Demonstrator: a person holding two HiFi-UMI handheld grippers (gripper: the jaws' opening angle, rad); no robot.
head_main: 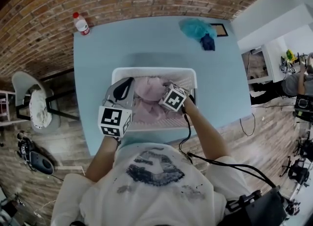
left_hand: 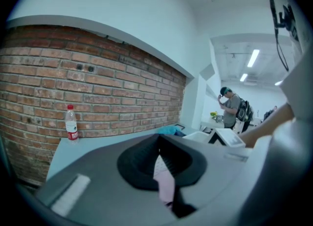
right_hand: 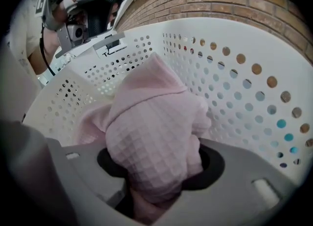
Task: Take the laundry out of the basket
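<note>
Both forearms reach forward over the near rim of the basket (head_main: 151, 70). The left gripper (head_main: 125, 86) lies almost level at its near left corner, jaws all but together, empty. The right gripper (head_main: 166, 90) tips steeply down, jaws clamped on pink cloth (right_hand: 156, 137).

**Pink cloth bunched up in the white basket**

The basket (head_main: 152, 71) is white, rectangular and open-topped, its walls pierced with rows of round holes. It stands upright at the near middle of the table (head_main: 98, 73). Inside lies a pale pink, waffle-textured cloth (head_main: 148, 91), crumpled. A thick fold of it on the right is raised and pinched between the jaws of the right gripper (right_hand: 155, 146).
</note>
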